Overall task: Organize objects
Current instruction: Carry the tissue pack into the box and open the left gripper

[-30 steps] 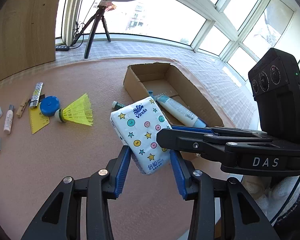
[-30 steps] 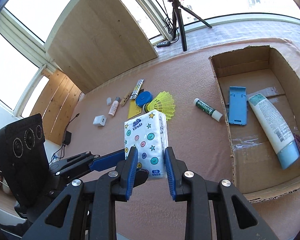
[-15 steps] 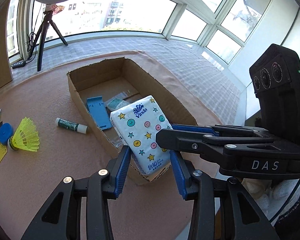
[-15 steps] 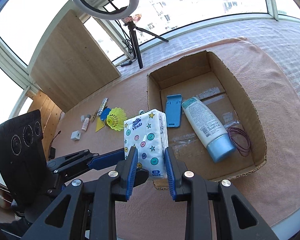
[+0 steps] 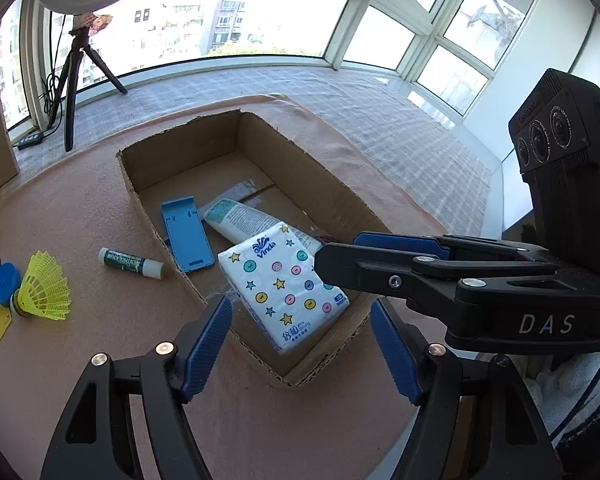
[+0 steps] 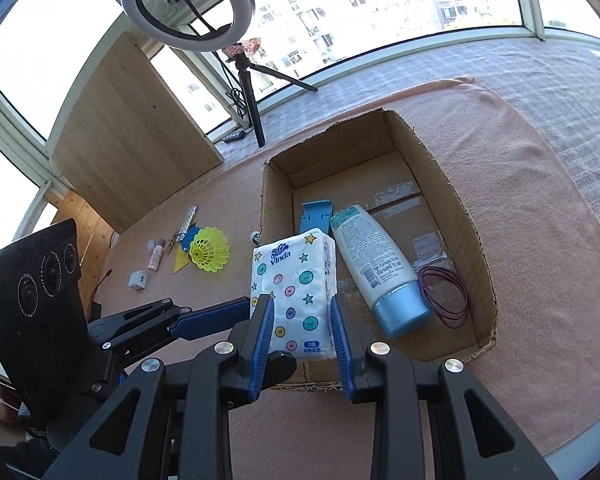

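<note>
A white Vinda tissue pack (image 5: 280, 284) (image 6: 296, 284) with coloured dots and stars hangs over the near corner of an open cardboard box (image 5: 308, 184) (image 6: 460, 216). My left gripper (image 5: 300, 308) stands wide and still opening, its blue pads well clear of the pack on both sides. The jaws of my right gripper (image 6: 301, 300) are opening, and their pads still lie against the pack's two narrow sides. In the left wrist view the right gripper (image 5: 320, 264) reaches in from the right. A lotion tube (image 6: 376, 268), a blue stand (image 6: 316, 216) and a purple loop (image 6: 444, 292) lie in the box.
Left of the box on the pink cloth lie a glue stick (image 5: 130, 263), a yellow shuttlecock (image 5: 44, 292), a blue lid (image 5: 6, 282) and several small items. A ring light on a tripod (image 6: 252, 96) stands by the window, beside a wooden panel (image 6: 132, 144).
Both grippers carried the tissue pack to the right, from above the cloth to above the box. The left jaws have spread away from the pack; the right pads still flank it.
</note>
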`<state>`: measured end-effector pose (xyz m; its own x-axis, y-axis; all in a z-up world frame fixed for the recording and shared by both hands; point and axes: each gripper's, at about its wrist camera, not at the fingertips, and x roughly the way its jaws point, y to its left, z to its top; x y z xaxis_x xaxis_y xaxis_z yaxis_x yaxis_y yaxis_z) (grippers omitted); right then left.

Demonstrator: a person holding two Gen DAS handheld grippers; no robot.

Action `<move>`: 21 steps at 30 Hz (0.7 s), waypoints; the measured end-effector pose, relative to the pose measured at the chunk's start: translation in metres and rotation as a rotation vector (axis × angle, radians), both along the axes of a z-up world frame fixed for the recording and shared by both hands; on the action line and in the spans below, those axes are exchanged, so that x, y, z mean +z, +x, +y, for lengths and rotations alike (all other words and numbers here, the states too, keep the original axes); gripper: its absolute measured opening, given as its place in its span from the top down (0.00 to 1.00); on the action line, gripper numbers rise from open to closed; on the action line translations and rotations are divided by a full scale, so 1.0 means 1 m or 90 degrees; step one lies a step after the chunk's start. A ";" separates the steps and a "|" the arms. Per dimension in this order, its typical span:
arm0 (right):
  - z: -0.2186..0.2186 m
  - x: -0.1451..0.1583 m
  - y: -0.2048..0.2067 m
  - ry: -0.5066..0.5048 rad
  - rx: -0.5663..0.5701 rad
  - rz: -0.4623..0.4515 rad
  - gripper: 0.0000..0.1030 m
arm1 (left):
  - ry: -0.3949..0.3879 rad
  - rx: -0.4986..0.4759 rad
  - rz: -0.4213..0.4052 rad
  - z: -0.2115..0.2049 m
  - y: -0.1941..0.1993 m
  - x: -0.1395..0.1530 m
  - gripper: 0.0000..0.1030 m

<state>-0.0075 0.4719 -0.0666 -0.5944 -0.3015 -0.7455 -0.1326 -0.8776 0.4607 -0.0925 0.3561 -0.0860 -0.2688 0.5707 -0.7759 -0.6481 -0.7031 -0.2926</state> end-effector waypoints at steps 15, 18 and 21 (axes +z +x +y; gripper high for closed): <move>-0.006 0.008 -0.002 0.035 -0.032 0.015 0.33 | 0.002 0.018 -0.005 -0.023 -0.003 0.004 0.20; -0.011 0.009 -0.004 0.035 -0.028 0.017 0.33 | 0.004 0.029 -0.005 -0.034 -0.003 0.005 0.20; -0.017 0.010 -0.007 0.032 -0.022 0.018 0.33 | 0.003 0.042 -0.005 -0.047 -0.004 0.006 0.20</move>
<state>-0.0143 0.4552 -0.0567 -0.6249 -0.2433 -0.7418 -0.1506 -0.8948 0.4203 -0.0966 0.3091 -0.0798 -0.2994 0.5555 -0.7758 -0.5977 -0.7430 -0.3013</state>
